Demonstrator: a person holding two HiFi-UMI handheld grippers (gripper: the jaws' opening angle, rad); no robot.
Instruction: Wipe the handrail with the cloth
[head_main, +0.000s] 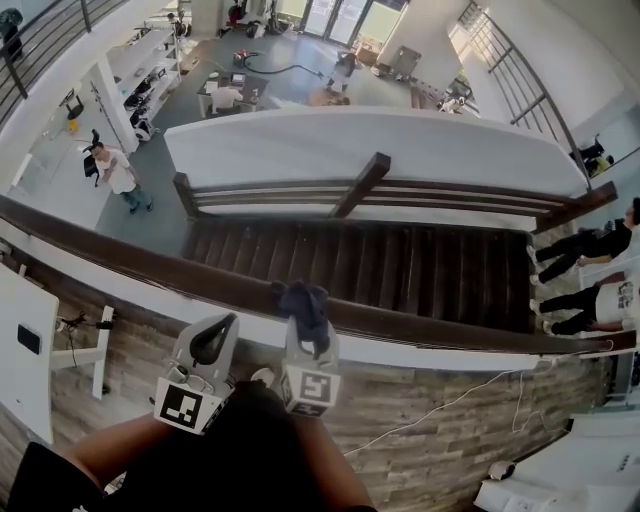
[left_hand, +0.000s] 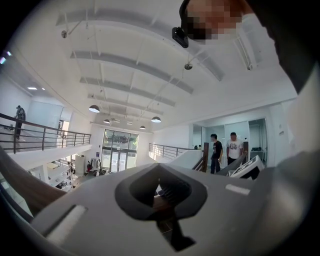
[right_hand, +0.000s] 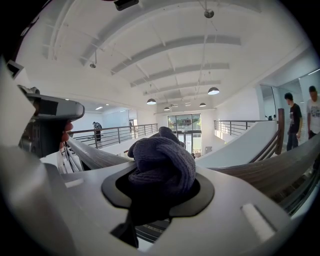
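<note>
Where the dark wooden handrail (head_main: 430, 325) runs across above the stairs (head_main: 400, 265), a bunched dark cloth (head_main: 303, 303) is pinched in the jaws of the right gripper (head_main: 308, 335) and held at the rail's top. The left gripper (head_main: 212, 342) is held just beside it, short of the rail, its jaws pressed together with nothing between them.

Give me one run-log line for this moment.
right gripper: shut on bunched dark grey-blue knit cloth | cloth: against dark wooden handrail | left gripper: shut, empty
</note>
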